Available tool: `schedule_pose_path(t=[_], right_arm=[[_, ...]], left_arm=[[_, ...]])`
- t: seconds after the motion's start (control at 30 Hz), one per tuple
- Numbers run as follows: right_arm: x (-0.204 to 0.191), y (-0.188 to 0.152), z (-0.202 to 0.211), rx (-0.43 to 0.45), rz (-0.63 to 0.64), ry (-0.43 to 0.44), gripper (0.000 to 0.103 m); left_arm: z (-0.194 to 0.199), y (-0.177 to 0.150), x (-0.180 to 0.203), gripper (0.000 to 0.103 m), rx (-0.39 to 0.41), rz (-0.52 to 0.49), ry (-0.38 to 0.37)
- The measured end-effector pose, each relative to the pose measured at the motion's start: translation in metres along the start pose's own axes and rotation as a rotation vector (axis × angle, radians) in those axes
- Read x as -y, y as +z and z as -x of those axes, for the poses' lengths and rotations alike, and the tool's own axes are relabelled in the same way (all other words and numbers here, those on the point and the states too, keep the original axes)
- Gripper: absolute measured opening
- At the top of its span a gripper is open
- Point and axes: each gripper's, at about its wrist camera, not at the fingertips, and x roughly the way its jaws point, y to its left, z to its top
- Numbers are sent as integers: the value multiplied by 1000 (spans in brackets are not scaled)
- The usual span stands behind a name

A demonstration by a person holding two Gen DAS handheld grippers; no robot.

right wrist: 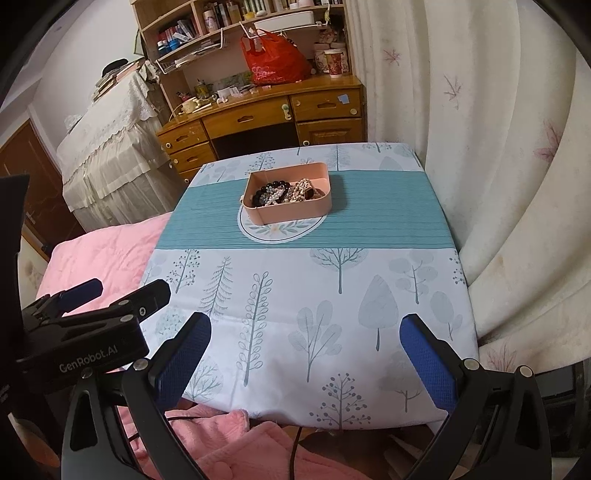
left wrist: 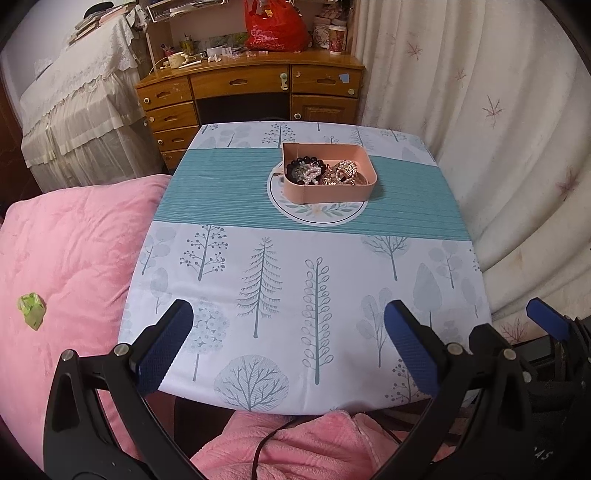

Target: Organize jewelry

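Note:
A pink box [left wrist: 330, 192] [right wrist: 295, 212] stands on a round white mat [left wrist: 314, 216] [right wrist: 280, 230] on the teal band of the tablecloth, at the far middle of the table. It holds a heap of jewelry: dark bead bracelets [left wrist: 306, 164] [right wrist: 267, 188], pearl strands [left wrist: 312, 172] [right wrist: 275, 195] and gold pieces [left wrist: 345, 171] [right wrist: 303, 190]. My left gripper [left wrist: 288, 325] is open and empty over the near table edge. My right gripper [right wrist: 306, 332] is open and empty, also at the near edge, right of the left one [right wrist: 85, 328].
The tablecloth [left wrist: 295, 277] has a tree print. A pink quilt [left wrist: 66, 251] lies left of the table with a green scrap [left wrist: 32, 309] on it. A wooden desk [left wrist: 251, 96] with a red bag [left wrist: 277, 27] stands behind. White curtains [left wrist: 498, 147] hang at the right.

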Motion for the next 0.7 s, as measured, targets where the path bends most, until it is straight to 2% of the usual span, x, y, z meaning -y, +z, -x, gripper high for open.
schedule_pose_path(t=[0.7], right_arm=[[2,-6,-4,-10,-1,-9,103]], left_arm=[[9,-9,-5,103,23,-16,36]])
